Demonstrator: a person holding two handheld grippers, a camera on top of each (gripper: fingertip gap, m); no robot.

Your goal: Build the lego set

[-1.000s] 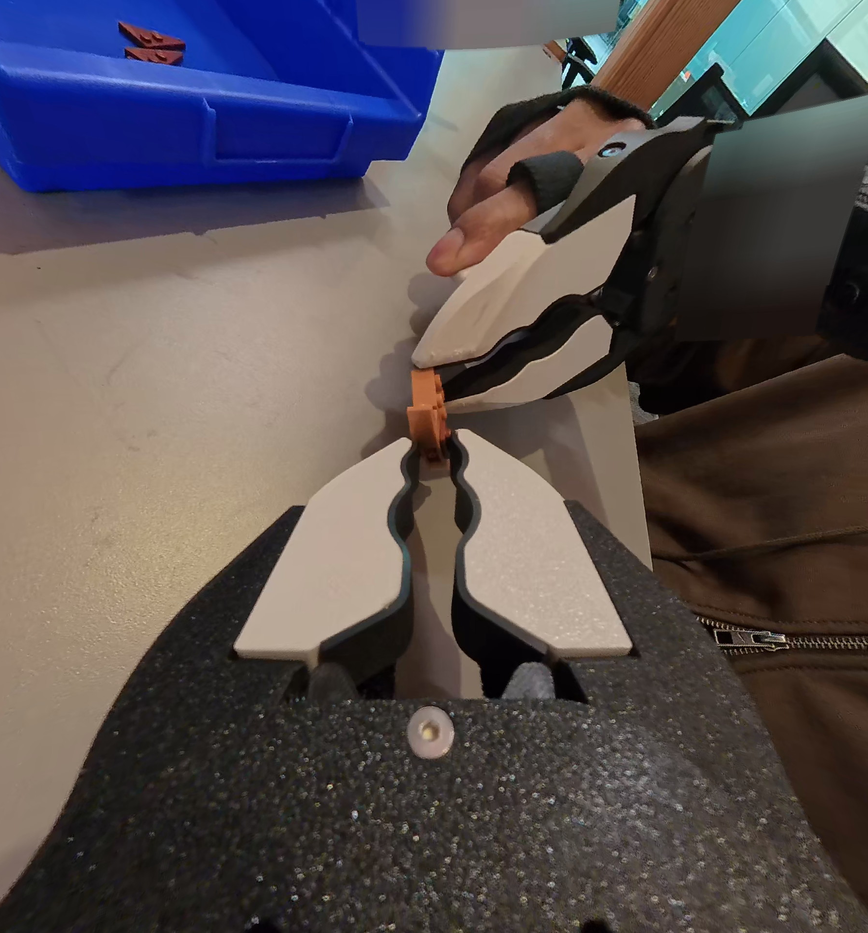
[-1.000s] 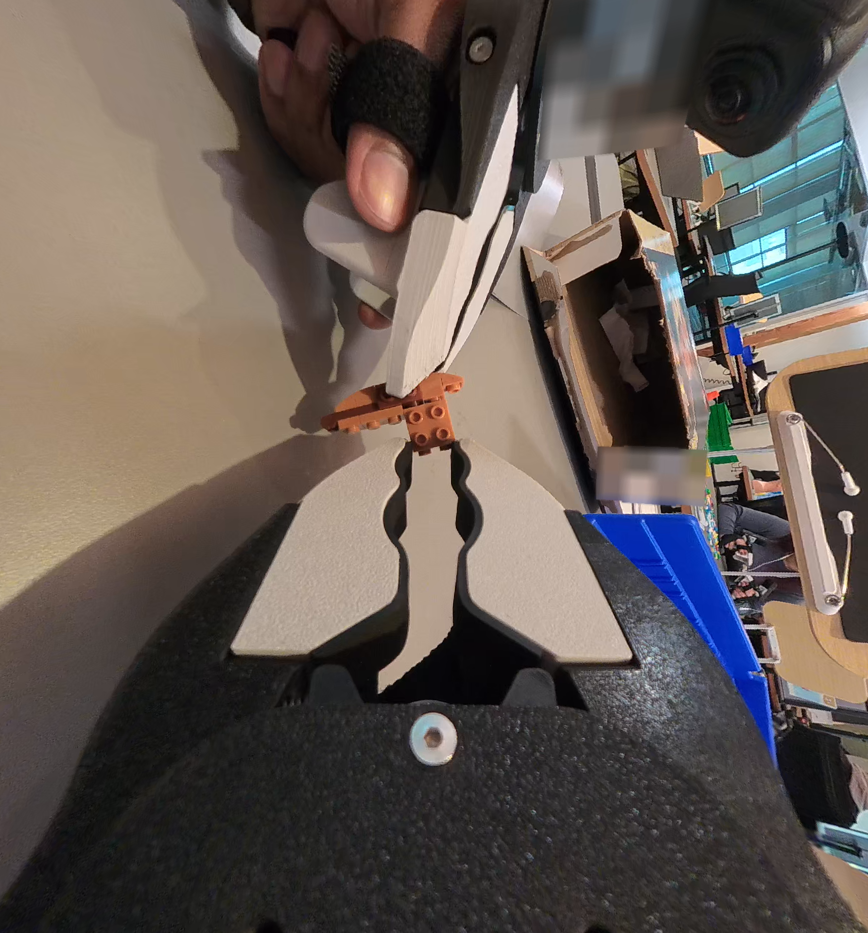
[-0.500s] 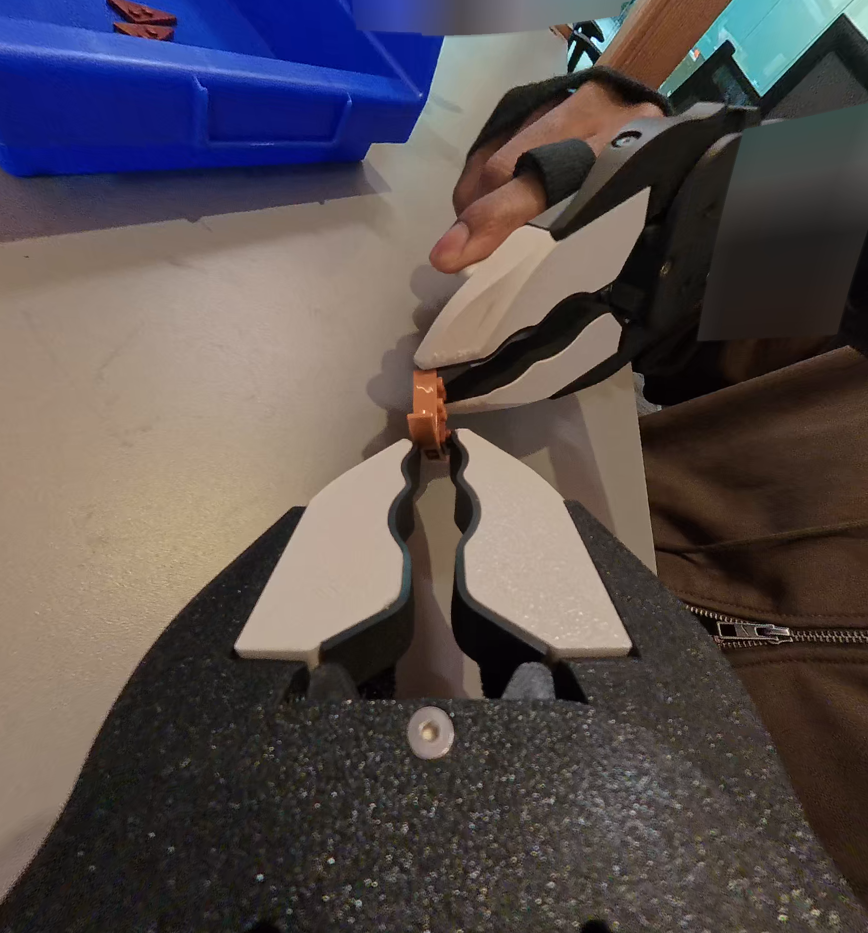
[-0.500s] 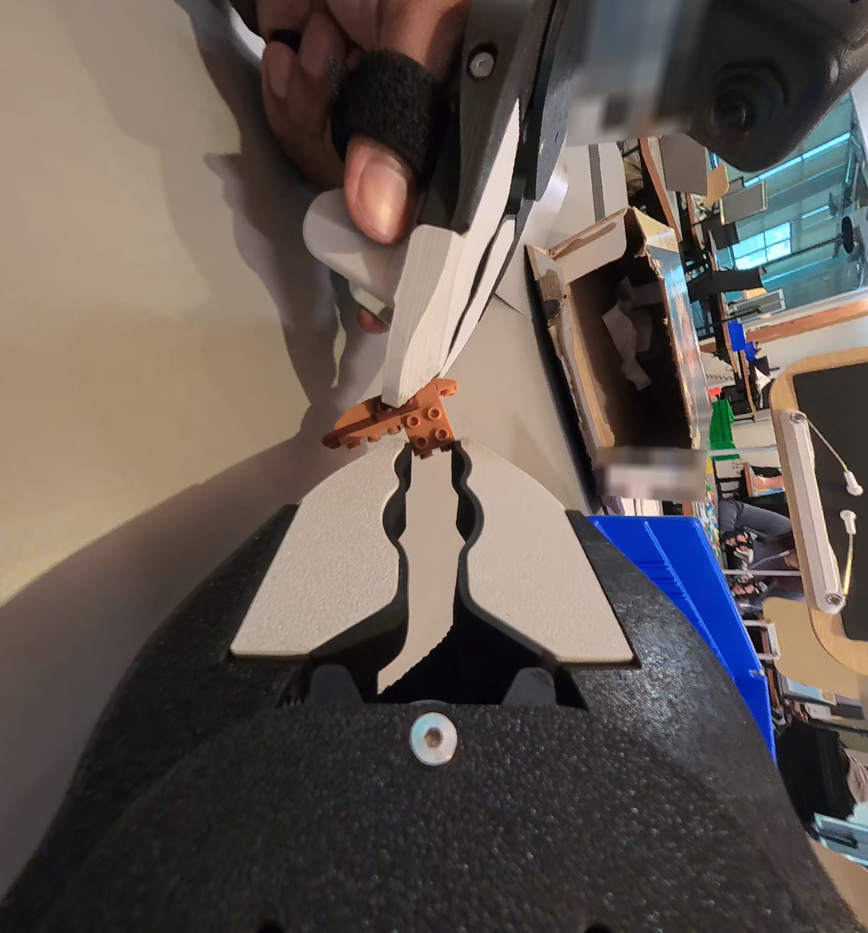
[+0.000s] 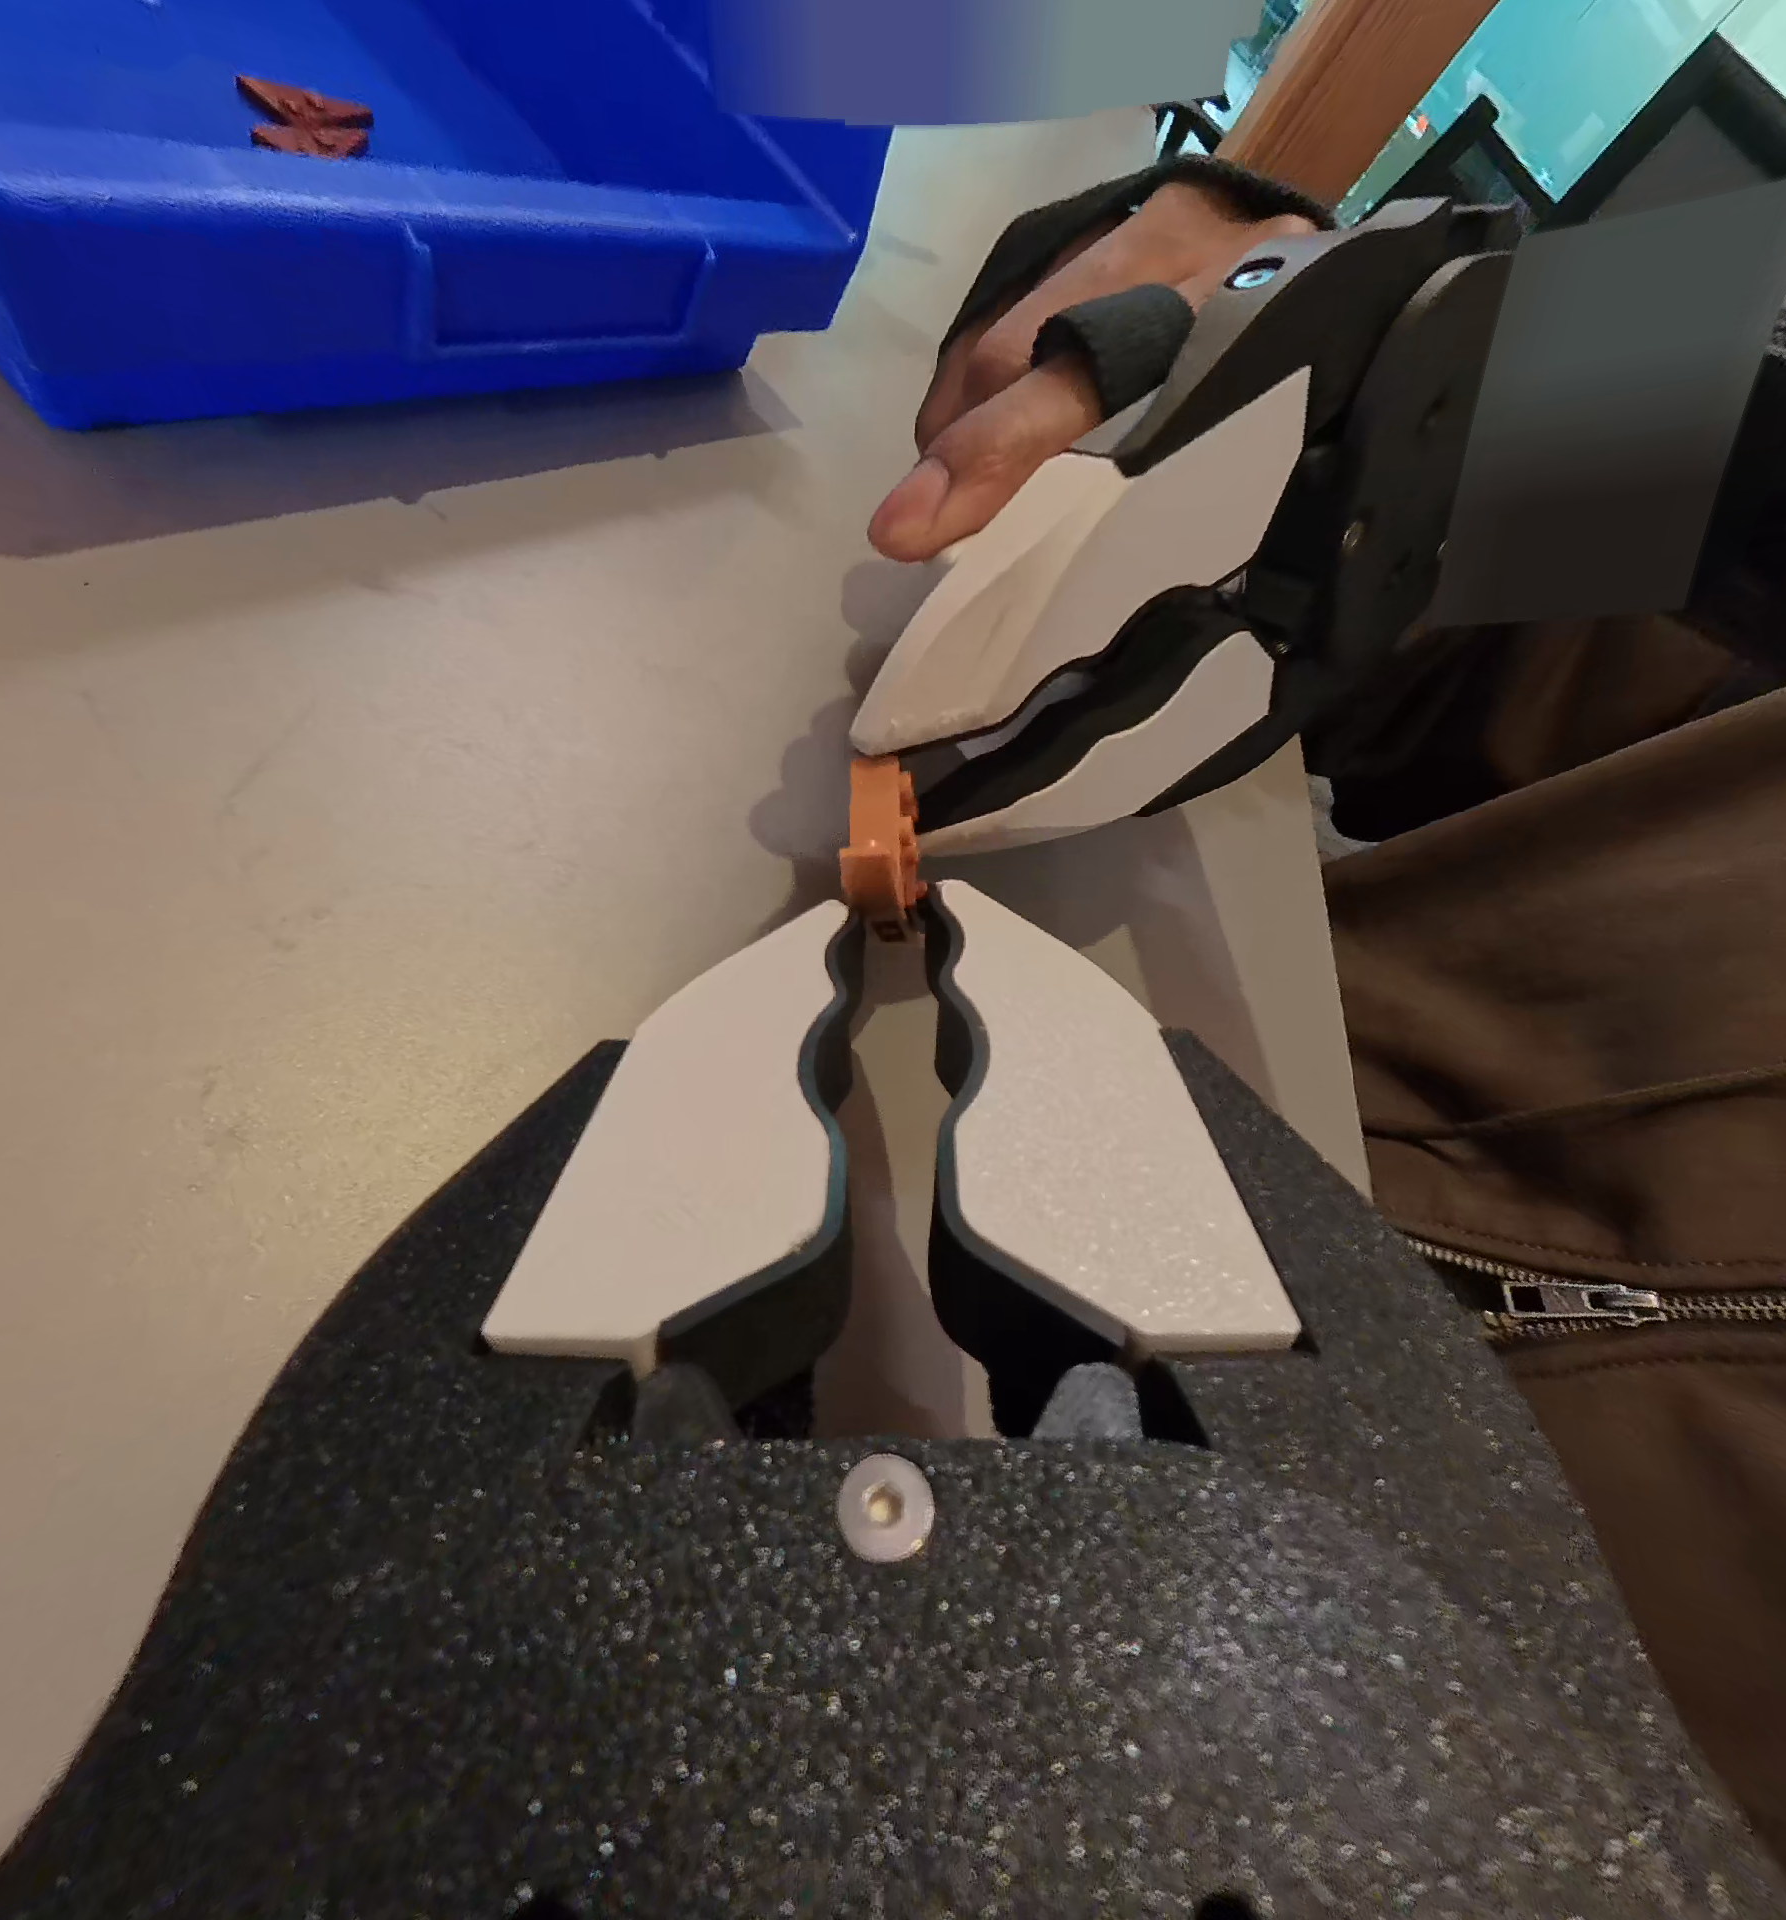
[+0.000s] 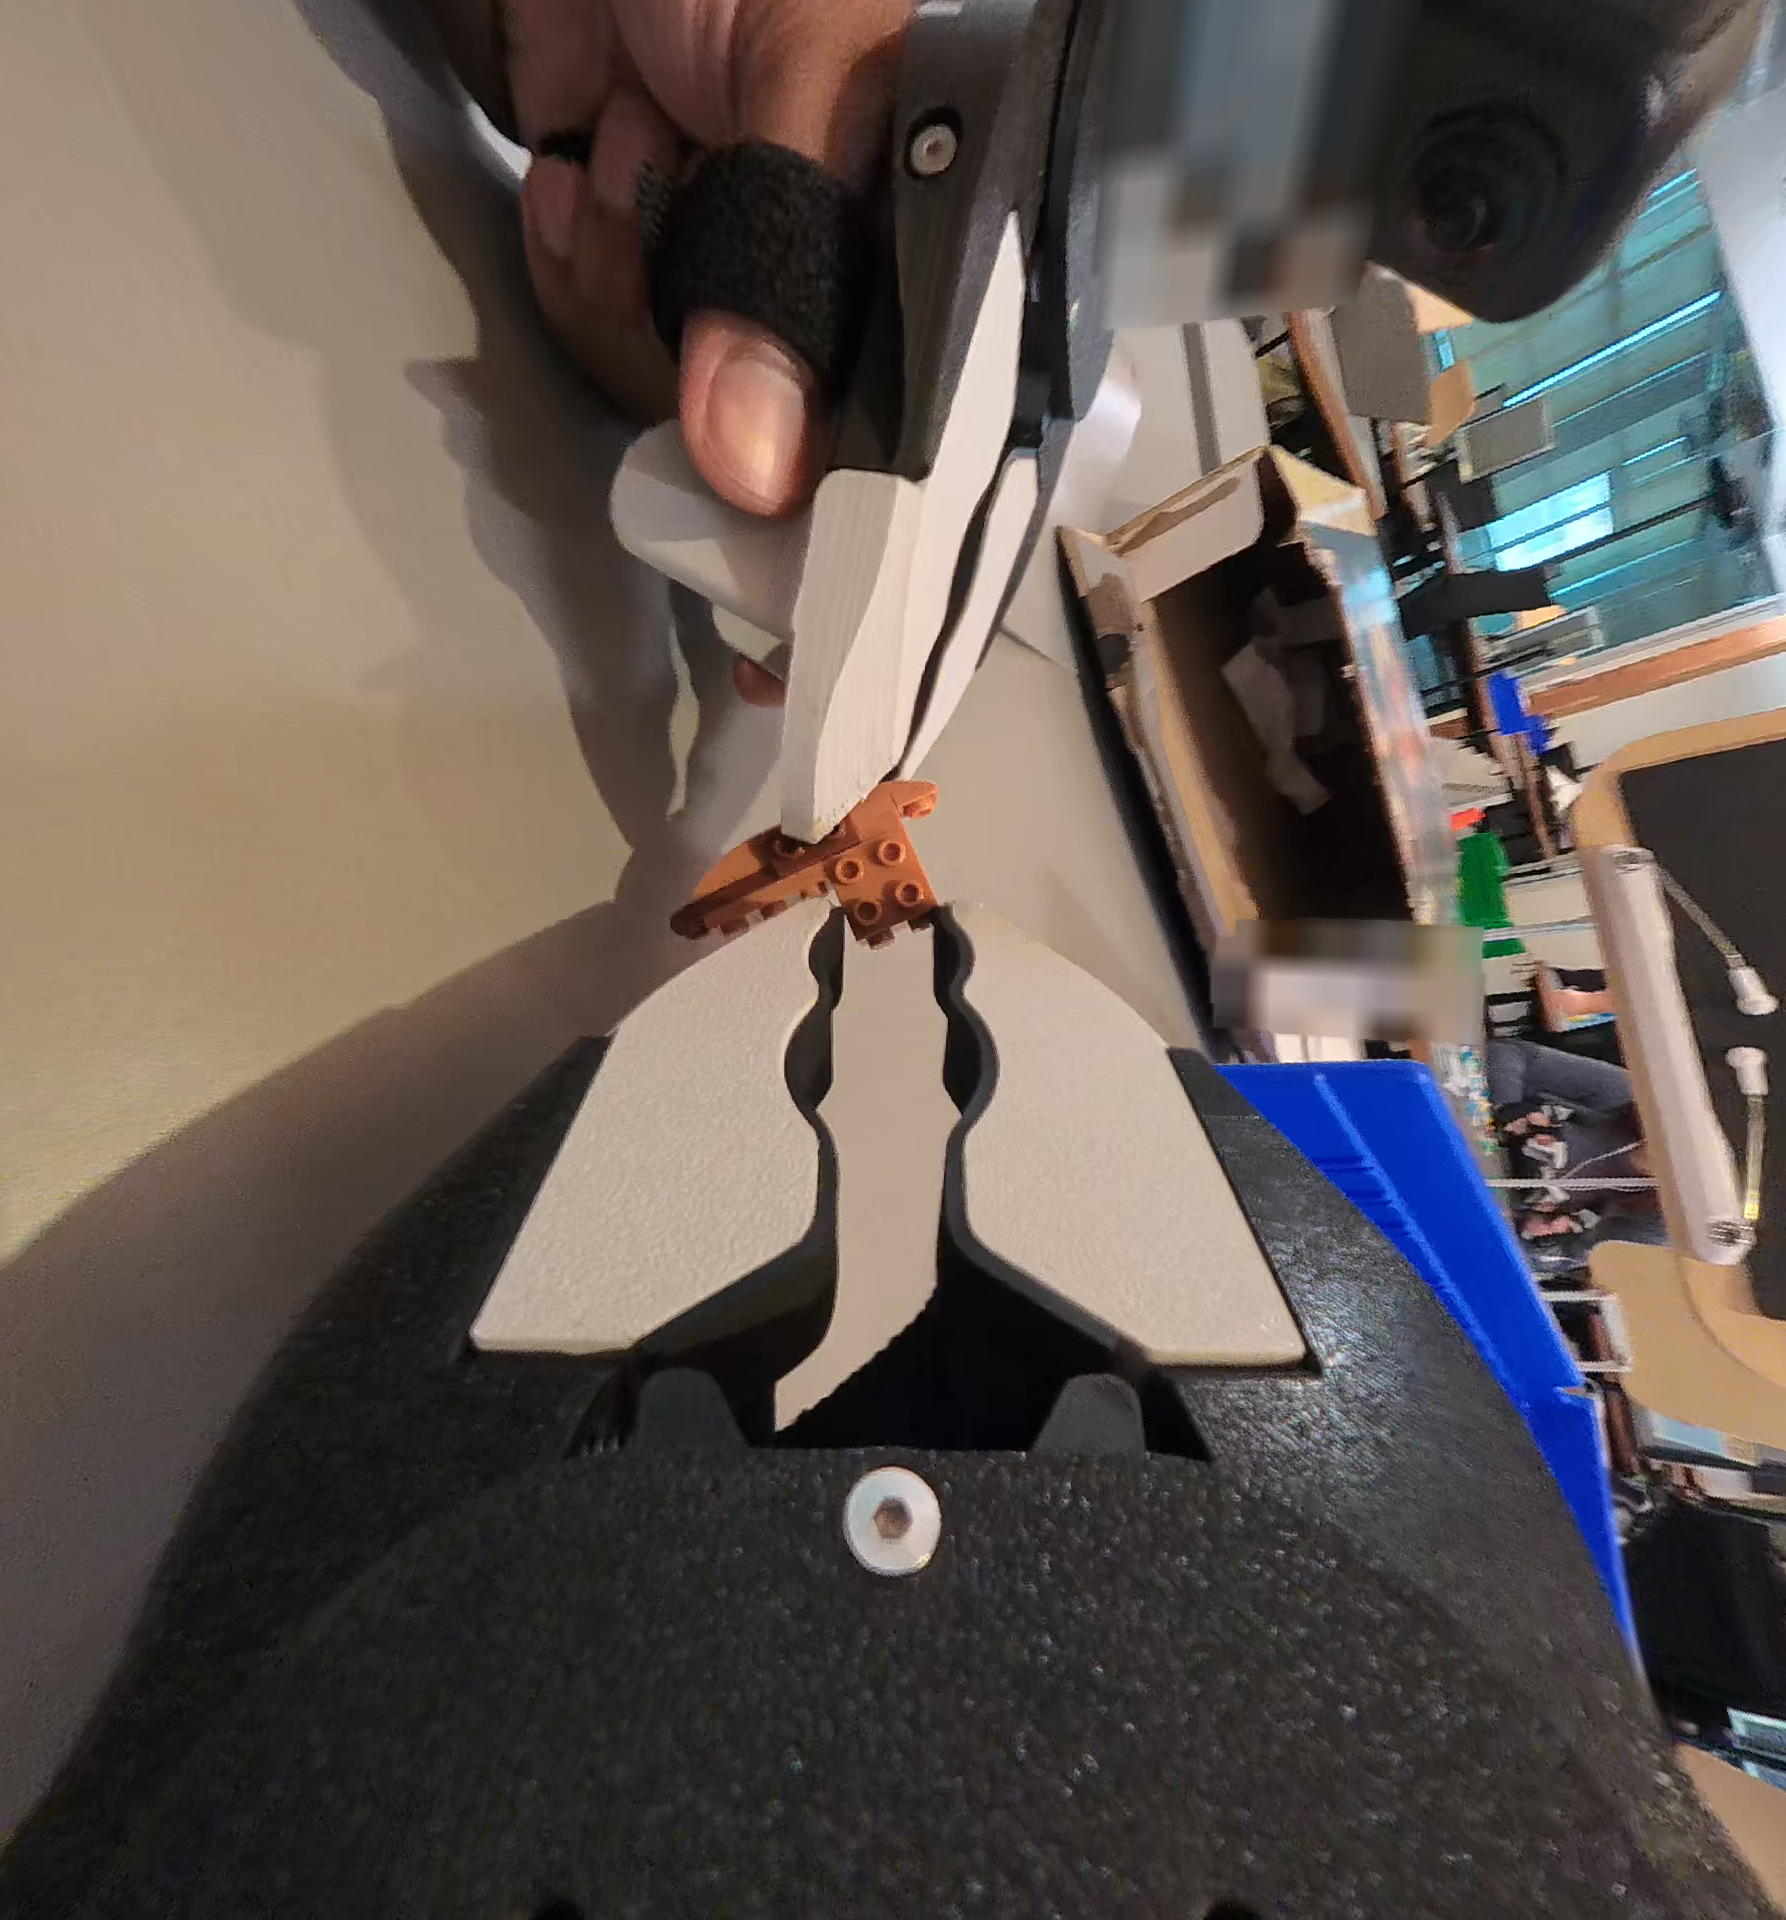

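Observation:
Both grippers meet over the beige table [image 5: 245, 831] on a small orange brick assembly [image 5: 873, 831]. In the right wrist view it is a wedge-shaped orange plate [image 6: 754, 883] with a square studded orange plate [image 6: 884, 883] lying over one end. My right gripper [image 6: 884, 920] is shut on the square plate across its width. My left gripper [image 6: 847, 816] comes in from above and pinches the wedge plate by its flat faces. In the left wrist view my left gripper [image 5: 889, 914] clamps the lower end of the assembly. There the right gripper [image 5: 899, 790] closes on the upper end from the right.
A blue bin [image 5: 401, 281] stands at the far left with dark red-brown pieces [image 5: 302, 114] inside; it also shows in the right wrist view [image 6: 1440, 1195]. A person's brown jacket [image 5: 1595, 1039] is close on the right. An open cardboard box [image 6: 1232, 675] stands beyond the table edge. Left and right tips are no more than a few centimetres apart.
Both grippers keep their hold. The joined orange pieces have tilted a little between them, and the right gripper's fingertips stand slightly wider on the square plate.

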